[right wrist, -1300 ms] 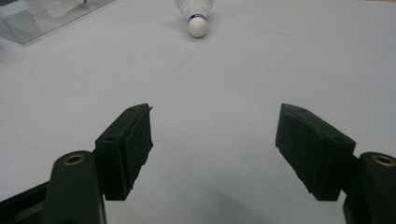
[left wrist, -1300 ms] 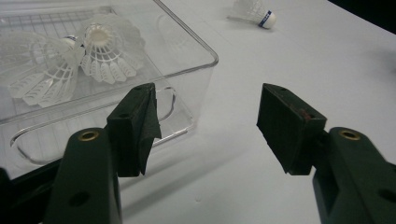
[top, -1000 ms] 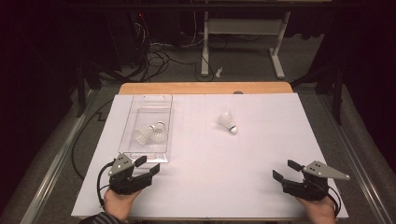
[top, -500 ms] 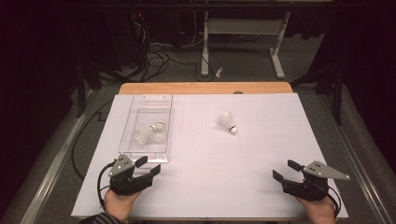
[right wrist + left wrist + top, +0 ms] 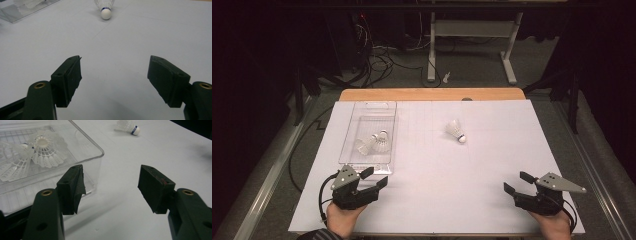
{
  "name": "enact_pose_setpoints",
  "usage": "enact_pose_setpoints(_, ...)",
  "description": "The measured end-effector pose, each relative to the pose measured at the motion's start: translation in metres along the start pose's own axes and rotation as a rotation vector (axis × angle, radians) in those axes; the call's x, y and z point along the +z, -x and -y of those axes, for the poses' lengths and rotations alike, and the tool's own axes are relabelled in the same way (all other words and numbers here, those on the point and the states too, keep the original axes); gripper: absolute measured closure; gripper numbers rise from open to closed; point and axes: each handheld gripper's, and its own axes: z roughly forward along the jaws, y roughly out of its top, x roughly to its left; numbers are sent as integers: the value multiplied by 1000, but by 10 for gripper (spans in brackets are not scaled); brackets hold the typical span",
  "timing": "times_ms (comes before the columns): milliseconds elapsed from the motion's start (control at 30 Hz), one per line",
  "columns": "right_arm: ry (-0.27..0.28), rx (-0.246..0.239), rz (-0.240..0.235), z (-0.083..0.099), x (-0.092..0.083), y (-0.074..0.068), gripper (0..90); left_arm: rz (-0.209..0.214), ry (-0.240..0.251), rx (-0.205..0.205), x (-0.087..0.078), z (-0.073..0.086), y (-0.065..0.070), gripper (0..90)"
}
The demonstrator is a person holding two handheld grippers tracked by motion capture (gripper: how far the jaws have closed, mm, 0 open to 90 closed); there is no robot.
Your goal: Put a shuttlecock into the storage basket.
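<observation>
Two shuttlecocks (image 5: 374, 143) already lie in the clear plastic box (image 5: 388, 111) by the left edge of the tabletop (image 5: 492, 200), resting against each other with their feather skirts touching. One loose shuttlecock (image 5: 455, 131) is left out on the white sheet, well apart from the box, roughly mid-table and toward the far edge, lying on its side with its cork tip pointing toward the near right corner.

Both hands sit at the near edge. The left gripper (image 5: 374, 178) rests just beside the near end of the box, jaws wide apart with nothing between them — the left gripper view shows bare sheet in the gap and the box's near corner just beyond one pad. The right gripper (image 5: 517, 183) waits close to the near right corner, jaws likewise spread and empty, and its own view looks straight up the sheet at the loose shuttlecock's cork tip (image 5: 106, 13).

So, by the look of it, the job is about two thirds done — two in, one to go. What remains is a reach out to that last shuttlecock, a gentle close on it, and a carry across to the box. The right gripper seems better lined up for it, though neither is near it yet.
</observation>
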Motion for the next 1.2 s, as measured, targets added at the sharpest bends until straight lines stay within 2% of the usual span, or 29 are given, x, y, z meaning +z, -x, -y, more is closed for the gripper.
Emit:
enact_pose_setpoints(233,-1,-2,0,0,-1,0,279,5,-7,18,2,-3,4,383)
enact_pose_setpoints(300,-3,-1,-2,0,0,0,279,18,-3,10,2,-4,4,384)
enact_pose_setpoints(633,-5,1,-2,0,1,0,279,26,-2,14,6,-9,7,385)
enact_pose_setpoints(1200,-4,1,-1,0,0,0,279,46,-2,38,15,-19,15,387)
